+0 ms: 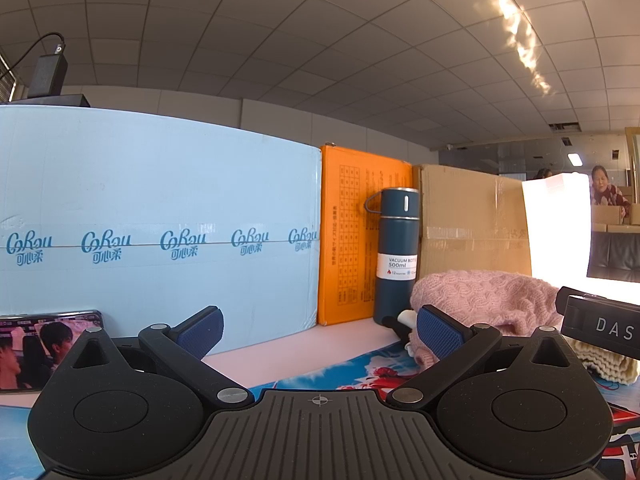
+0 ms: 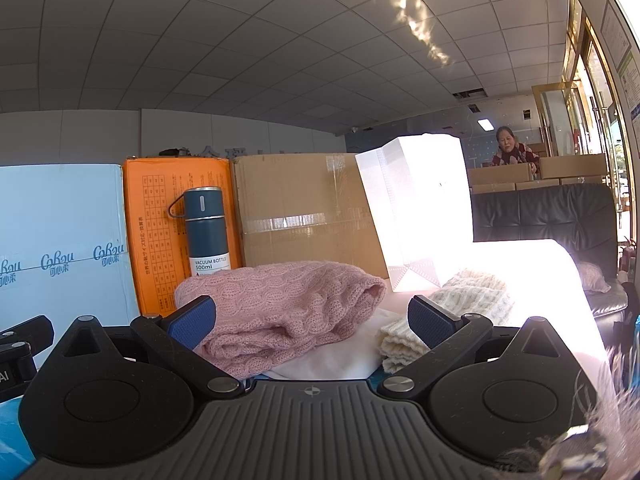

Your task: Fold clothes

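A pink knitted garment (image 2: pixel 280 304) lies bunched on the table, on top of a white cloth (image 2: pixel 336 356). A cream knitted piece (image 2: pixel 452 312) lies to its right. My right gripper (image 2: pixel 312 320) stands open just in front of the pile, with nothing between its fingers. In the left wrist view the pink knit (image 1: pixel 488 300) sits to the right, behind the right fingertip, and the cream knit (image 1: pixel 600 360) shows at the far right under the other gripper's body. My left gripper (image 1: pixel 320 332) is open over the printed mat (image 1: pixel 320 372), holding nothing.
A dark blue vacuum bottle (image 1: pixel 396 256) stands behind the clothes, against an orange box (image 1: pixel 348 232). A light blue carton (image 1: pixel 160 232) and a brown carton (image 2: pixel 304 208) wall the back. A phone (image 1: pixel 44 348) lies at left. A white paper bag (image 2: pixel 416 208) stands right; a person (image 2: pixel 510 148) sits far back.
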`<state>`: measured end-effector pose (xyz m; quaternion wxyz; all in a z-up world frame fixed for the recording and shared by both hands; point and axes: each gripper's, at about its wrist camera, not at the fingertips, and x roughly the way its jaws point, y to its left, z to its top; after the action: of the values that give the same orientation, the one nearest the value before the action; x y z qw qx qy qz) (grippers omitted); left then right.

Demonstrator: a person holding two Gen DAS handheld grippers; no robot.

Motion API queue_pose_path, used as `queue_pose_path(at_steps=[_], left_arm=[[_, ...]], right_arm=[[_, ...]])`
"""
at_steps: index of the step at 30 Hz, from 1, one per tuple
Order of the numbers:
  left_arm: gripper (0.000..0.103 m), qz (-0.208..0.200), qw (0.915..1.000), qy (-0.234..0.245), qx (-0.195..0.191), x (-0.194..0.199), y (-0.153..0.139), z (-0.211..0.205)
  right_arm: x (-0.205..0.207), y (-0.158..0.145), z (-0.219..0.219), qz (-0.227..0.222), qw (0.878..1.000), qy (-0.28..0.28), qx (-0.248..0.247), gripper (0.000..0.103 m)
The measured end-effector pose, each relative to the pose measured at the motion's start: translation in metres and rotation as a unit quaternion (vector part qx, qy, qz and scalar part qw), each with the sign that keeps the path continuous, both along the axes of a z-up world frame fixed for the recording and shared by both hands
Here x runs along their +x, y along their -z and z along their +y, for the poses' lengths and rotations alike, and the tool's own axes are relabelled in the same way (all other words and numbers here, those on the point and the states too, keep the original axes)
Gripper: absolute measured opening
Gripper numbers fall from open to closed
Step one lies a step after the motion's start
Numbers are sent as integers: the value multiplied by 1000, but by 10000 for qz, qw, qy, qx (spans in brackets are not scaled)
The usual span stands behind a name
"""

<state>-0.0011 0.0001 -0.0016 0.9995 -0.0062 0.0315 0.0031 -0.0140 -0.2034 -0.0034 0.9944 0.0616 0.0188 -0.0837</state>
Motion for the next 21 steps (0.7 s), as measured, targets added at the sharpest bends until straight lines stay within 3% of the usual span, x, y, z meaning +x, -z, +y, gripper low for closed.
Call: queue_pose_path(at_steps=[15,21], left_arm=[[103,-4,10000,-4,0,0,0,0],[103,-72,10000,-22,8,-3,0,-1]], right_arm=[[-1,0,0,-1,10000,0,-2,103],[-7,0,-4,-209,9996,-111,146,103]])
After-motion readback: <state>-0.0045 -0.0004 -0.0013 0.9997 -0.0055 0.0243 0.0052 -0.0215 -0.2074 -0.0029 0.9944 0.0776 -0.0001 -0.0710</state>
